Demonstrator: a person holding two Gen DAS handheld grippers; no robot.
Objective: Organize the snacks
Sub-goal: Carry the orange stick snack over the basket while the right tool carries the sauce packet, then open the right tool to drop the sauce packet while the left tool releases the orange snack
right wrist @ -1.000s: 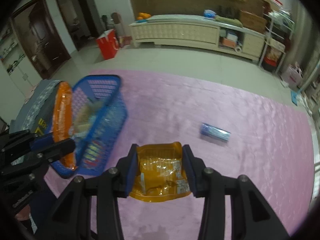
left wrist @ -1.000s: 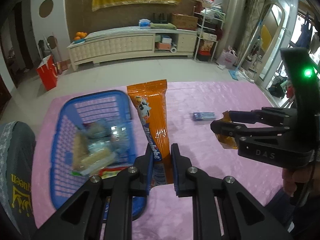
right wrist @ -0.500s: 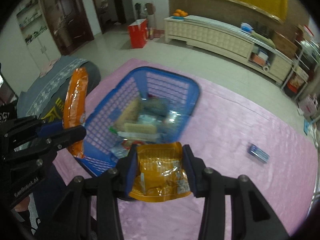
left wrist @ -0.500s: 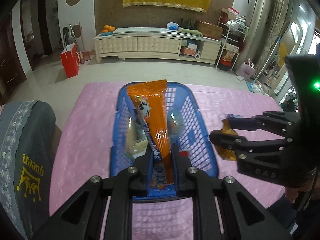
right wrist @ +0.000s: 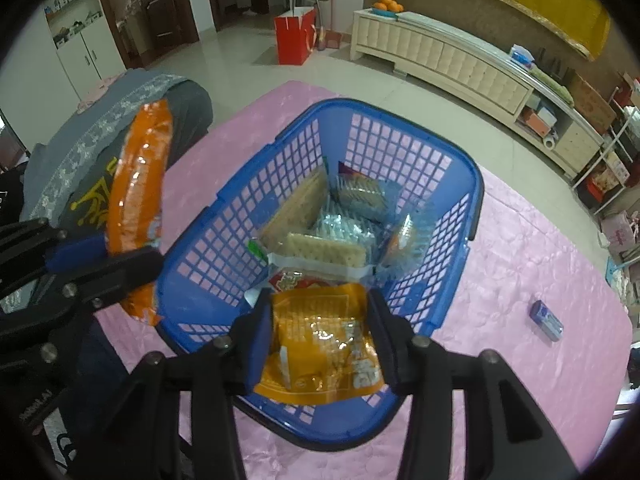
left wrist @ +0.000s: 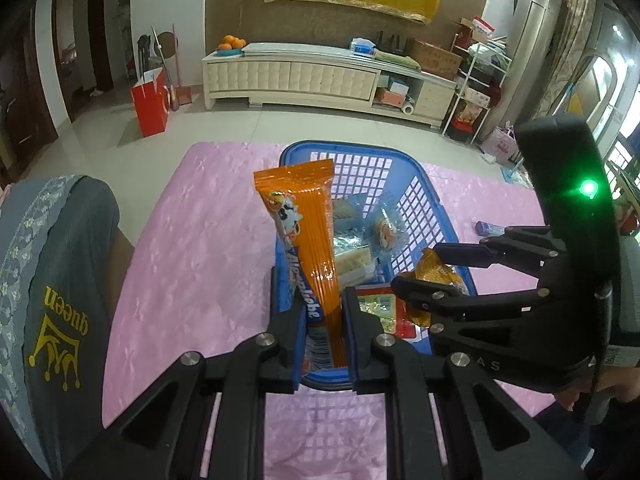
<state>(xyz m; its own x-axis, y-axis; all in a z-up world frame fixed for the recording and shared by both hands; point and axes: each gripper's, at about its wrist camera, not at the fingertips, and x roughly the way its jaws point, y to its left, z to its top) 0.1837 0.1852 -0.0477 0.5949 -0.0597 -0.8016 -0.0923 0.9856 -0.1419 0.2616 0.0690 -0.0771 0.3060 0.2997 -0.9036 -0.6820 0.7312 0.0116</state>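
A blue plastic basket (left wrist: 416, 188) (right wrist: 404, 140) holding several wrapped snacks stands on the pink table. My left gripper (left wrist: 322, 320) (right wrist: 104, 256) is shut on a long orange biscuit pack (left wrist: 304, 232) (right wrist: 138, 184), held upright at the basket's near left edge. My right gripper (right wrist: 320, 328) (left wrist: 416, 276) is shut on a yellow-orange snack bag (right wrist: 320, 344) (left wrist: 438, 274), held over the basket's near end. A small blue packet (right wrist: 548, 320) (left wrist: 490, 227) lies on the table right of the basket.
A grey cushion with "queen" lettering (left wrist: 52, 288) (right wrist: 120, 120) sits at the table's left edge. Beyond the table are tiled floor, a red bag (left wrist: 150, 100) and a long white cabinet (left wrist: 320, 80).
Both grippers have swung left from the open table to the basket, carrying their packs. The small blue packet now lies off to the right.
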